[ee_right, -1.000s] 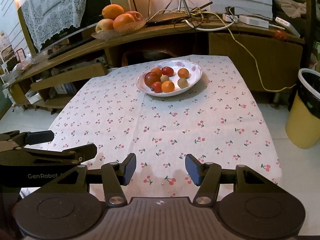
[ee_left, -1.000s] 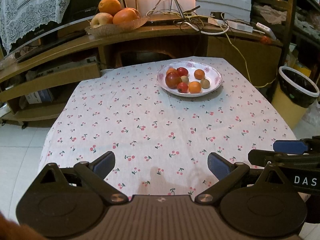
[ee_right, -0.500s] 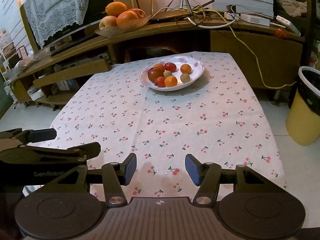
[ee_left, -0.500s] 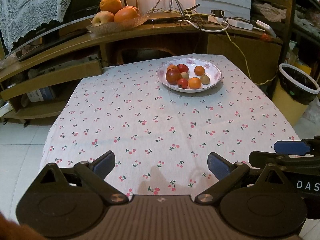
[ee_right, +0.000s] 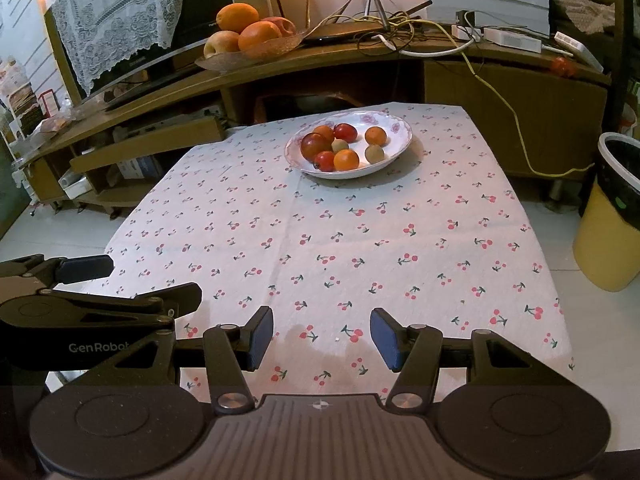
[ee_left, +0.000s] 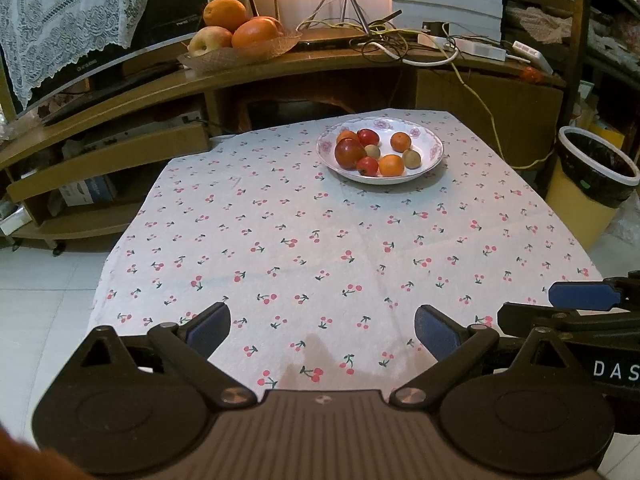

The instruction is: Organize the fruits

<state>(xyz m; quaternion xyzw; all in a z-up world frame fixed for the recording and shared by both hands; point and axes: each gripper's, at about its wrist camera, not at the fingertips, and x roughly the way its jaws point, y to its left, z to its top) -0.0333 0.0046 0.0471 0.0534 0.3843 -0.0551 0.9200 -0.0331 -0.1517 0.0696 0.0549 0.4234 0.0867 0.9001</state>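
My left tool (ee_left: pixel 322 330) and right tool (ee_right: pixel 321 338) both hang released, jaws wide and empty, over the near edge of the bench (ee_left: pixel 280 240), which is draped in a white cloth printed with red cherries. The white floral-rimmed ceramic bowl of small red, orange and brown fruits (ee_left: pixel 430 160) sits by the far edge, straight ahead and well apart from both tools. Through the left wrist it lies slightly right of centre; through the right wrist (ee_right: pixel 396 148) almost dead ahead, so I judge the right tool marginally better lined up. The cloth between is bare. Beyond, a wooden shelf (ee_left: pixel 160 84) carries a shallow woven dish of large oranges and apples (ee_left: pixel 240 38); a yellow bin (ee_left: pixel 592 188) stands off the right edge.
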